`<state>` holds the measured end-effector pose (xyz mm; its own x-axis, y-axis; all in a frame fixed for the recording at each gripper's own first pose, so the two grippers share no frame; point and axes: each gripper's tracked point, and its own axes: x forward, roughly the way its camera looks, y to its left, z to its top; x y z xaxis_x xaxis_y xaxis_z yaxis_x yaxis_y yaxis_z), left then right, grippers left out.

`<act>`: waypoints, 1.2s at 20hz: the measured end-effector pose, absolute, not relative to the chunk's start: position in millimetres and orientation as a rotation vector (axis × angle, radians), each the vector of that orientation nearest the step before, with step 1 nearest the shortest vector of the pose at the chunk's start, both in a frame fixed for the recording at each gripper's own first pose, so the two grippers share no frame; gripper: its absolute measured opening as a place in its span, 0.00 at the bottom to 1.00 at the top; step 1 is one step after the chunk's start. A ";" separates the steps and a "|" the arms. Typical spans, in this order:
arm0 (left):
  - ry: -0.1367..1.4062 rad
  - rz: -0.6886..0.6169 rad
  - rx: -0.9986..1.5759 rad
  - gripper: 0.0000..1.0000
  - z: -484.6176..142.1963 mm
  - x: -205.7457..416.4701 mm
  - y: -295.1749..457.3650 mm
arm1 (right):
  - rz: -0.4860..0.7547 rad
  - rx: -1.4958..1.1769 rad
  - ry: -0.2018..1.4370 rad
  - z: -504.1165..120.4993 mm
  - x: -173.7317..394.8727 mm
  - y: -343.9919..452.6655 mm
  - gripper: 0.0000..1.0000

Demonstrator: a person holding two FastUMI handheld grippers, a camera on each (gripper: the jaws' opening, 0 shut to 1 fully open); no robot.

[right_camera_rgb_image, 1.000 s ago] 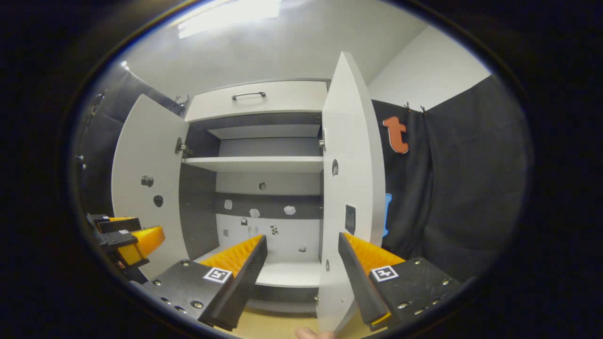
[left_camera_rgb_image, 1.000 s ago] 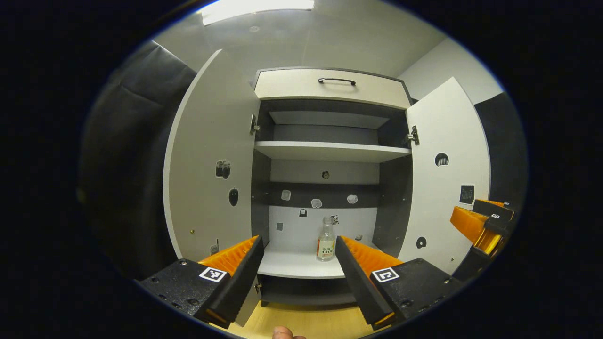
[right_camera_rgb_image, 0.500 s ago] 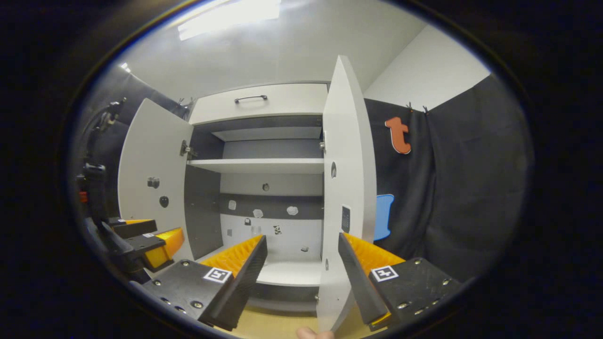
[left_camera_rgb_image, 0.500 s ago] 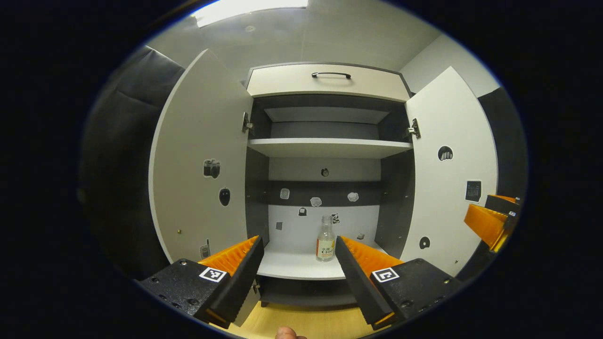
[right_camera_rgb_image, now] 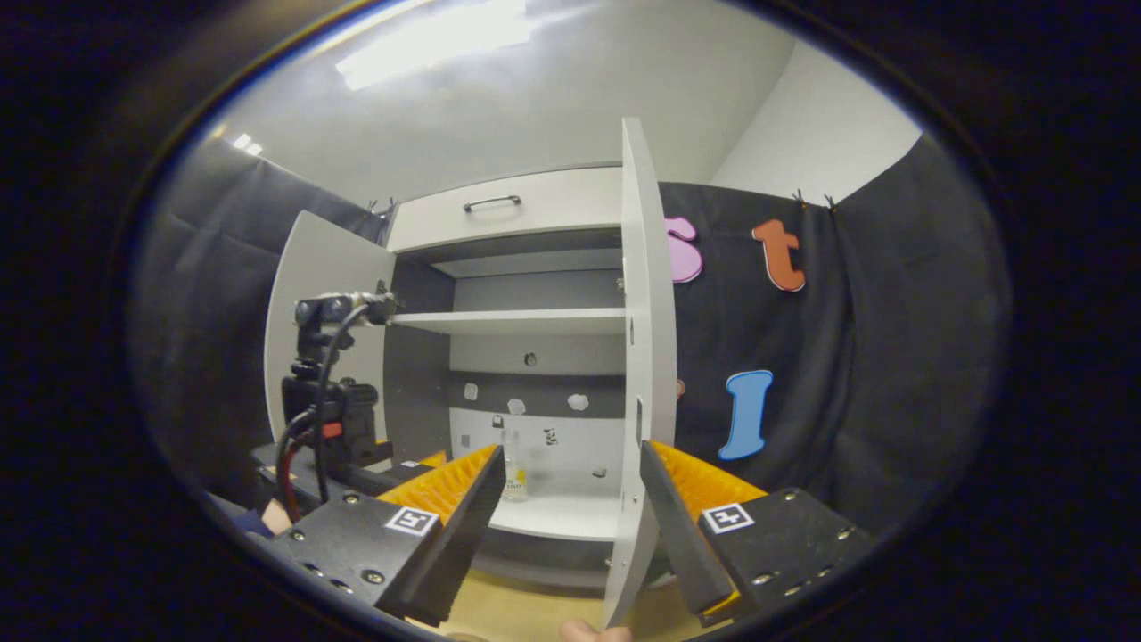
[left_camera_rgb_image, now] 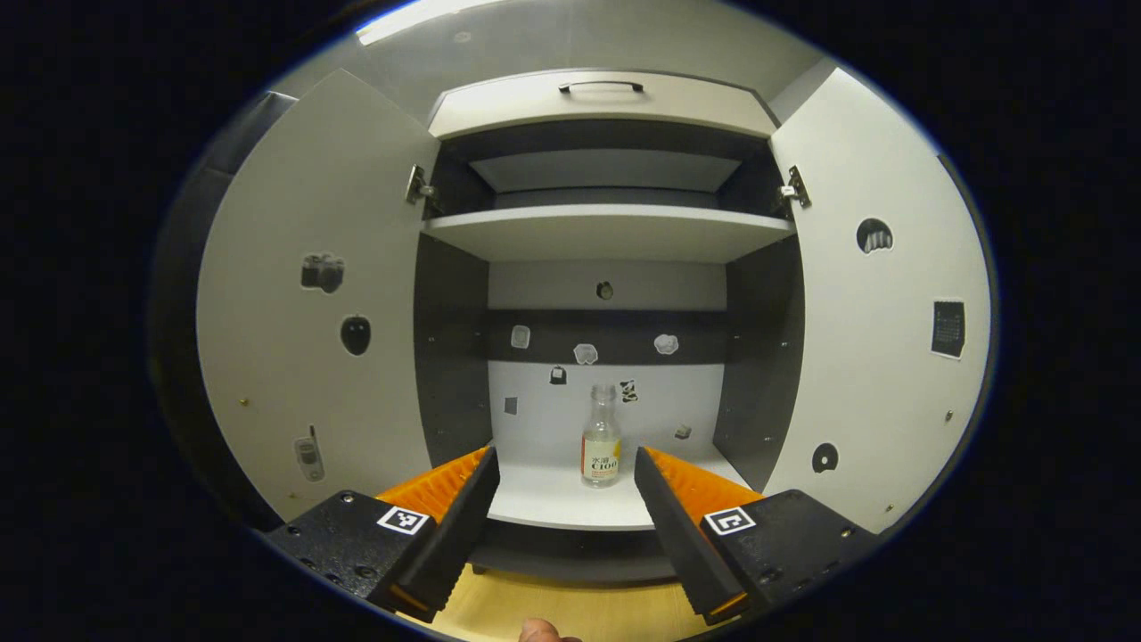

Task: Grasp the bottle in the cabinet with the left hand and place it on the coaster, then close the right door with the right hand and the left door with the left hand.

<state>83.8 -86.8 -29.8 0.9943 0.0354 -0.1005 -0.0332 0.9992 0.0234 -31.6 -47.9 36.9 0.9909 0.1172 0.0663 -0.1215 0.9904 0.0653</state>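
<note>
Progress check: I judge the task barely begun. Bottle (left_camera_rgb_image: pixel 602 437) stands upright on the lower shelf (left_camera_rgb_image: pixel 570 499) of the cabinet (left_camera_rgb_image: pixel 606 232), toward the back, untouched and well clear of anything else.

My left gripper (left_camera_rgb_image: pixel 563 499) points straight into the open cabinet with its jaws wide apart and nothing between them. In the left gripper view the bottle sits in the gap between the two fingers but farther in, not yet within their reach. No contact yet.

Left door (left_camera_rgb_image: pixel 312 303) and right door (left_camera_rgb_image: pixel 878 294) both stand wide open, swung outward on their hinges.

My right gripper (right_camera_rgb_image: pixel 566 504) hangs off to the right side of the cabinet, jaws apart as well and empty. In the right gripper view the right door appears edge-on (right_camera_rgb_image: pixel 644 357), its lower edge falling between the two fingers, though I cannot tell whether either finger touches it. The left gripper's body with its cable (right_camera_rgb_image: pixel 325 401) shows farther off to the left in that view.

Coaster: I cannot locate it in either view, so the placement spot is unconfirmed.

Left to do, as I read it: reach in, clamp the bottle, carry it out to the coaster, then shut the right door, then the left.
</note>
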 end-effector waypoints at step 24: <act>0.233 -0.075 0.131 0.92 -110.6 341.7 -110.0 | -0.272 0.081 -0.101 38.6 -15.0 -87.7 0.92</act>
<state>341.7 -110.0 -110.6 0.9703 -0.0592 -0.2345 0.0894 0.9887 0.1202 -15.0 -87.7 38.6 0.9582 -0.2721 0.0887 0.2639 0.9600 0.0938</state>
